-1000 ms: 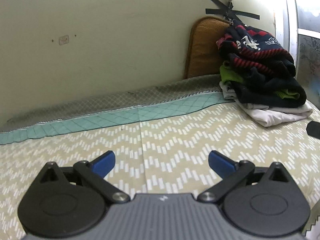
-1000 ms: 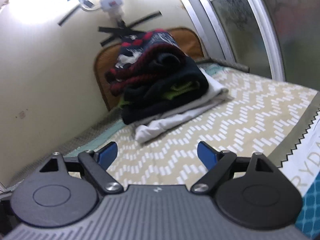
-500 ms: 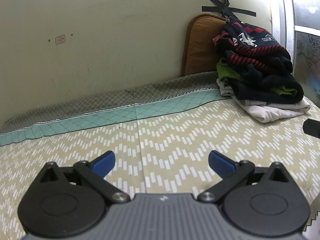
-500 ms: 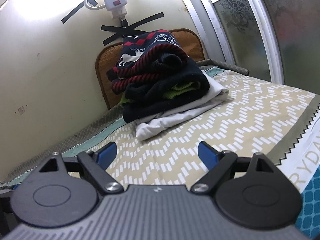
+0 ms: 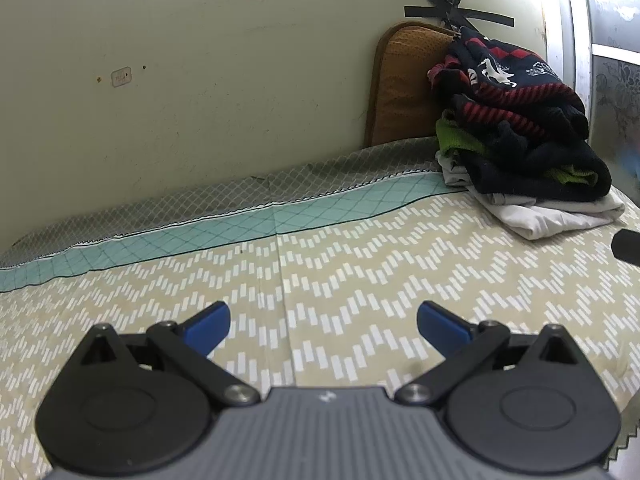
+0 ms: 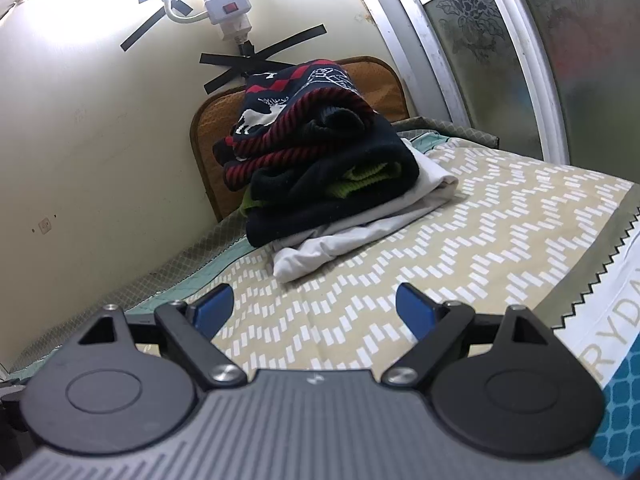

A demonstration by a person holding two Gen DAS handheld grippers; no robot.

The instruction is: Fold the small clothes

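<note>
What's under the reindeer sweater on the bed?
Under the reindeer sweater lie a dark garment with green cloth poking out, then a white garment at the bottom. Anything deeper in the pile is covered.

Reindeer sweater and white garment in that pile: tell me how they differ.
The reindeer sweater lies on top of the pile; the white garment sits at the bottom, on the bedspread. The sweater is dark, patterned, with red striped edging; the garment is plain. The sweater looks thick and knitted; the garment looks thin. Both are folded.
</note>
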